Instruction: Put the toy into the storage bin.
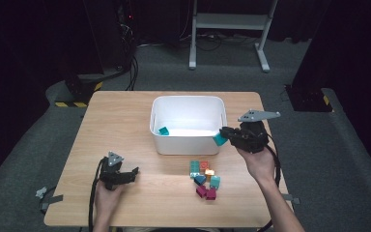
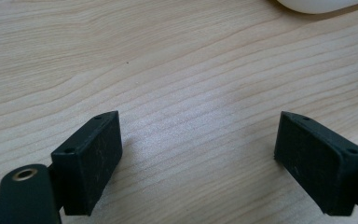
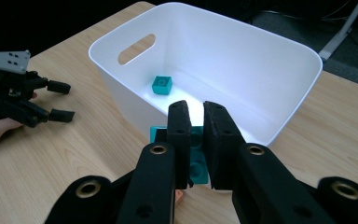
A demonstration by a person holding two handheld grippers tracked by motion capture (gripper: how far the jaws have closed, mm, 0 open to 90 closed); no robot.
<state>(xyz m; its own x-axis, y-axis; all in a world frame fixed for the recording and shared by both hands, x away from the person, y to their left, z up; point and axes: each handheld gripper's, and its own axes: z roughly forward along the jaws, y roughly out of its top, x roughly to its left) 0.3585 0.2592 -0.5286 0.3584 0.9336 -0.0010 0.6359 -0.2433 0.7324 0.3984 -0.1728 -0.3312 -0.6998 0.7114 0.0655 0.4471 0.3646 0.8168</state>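
At the counter's (image 1: 125, 116) left, the left gripper (image 1: 131, 172) rests low in the person's hand, jaws wide apart w/ nothing but bare wood grain between them in the left gripper view, well away from the work. Centre: a white plastic bin (image 1: 187, 142) w/ cut-out handles sits toward the far side of the counter, one teal toy brick (image 1: 164, 130) already lying on its floor near the left wall. In front of the bin, a loose cluster of toy bricks (image 1: 205, 180) in teal, red, orange, blue and magenta waits on the wood, nearer the right hand than the left. Right: the right gripper (image 1: 225, 133), held up at the bin's near-right corner, has its jaws clamped on a second teal brick (image 3: 196, 156); in the right gripper view the brick sits pinched between the two black pads, studs facing the camera, its long axis running roughly along the jaws. The relation that matters, as judged from these pictures: the held brick hangs just outside and about level w/ the bin's rim (image 3: 214, 126), and the bin's open interior lies straight ahead of the jaws, past the near wall. The carry looks nearly done; what's left is prob. a short push forward over the rim, then a release. Risk: clipping the rim, or letting go early so the brick drops on the counter side.
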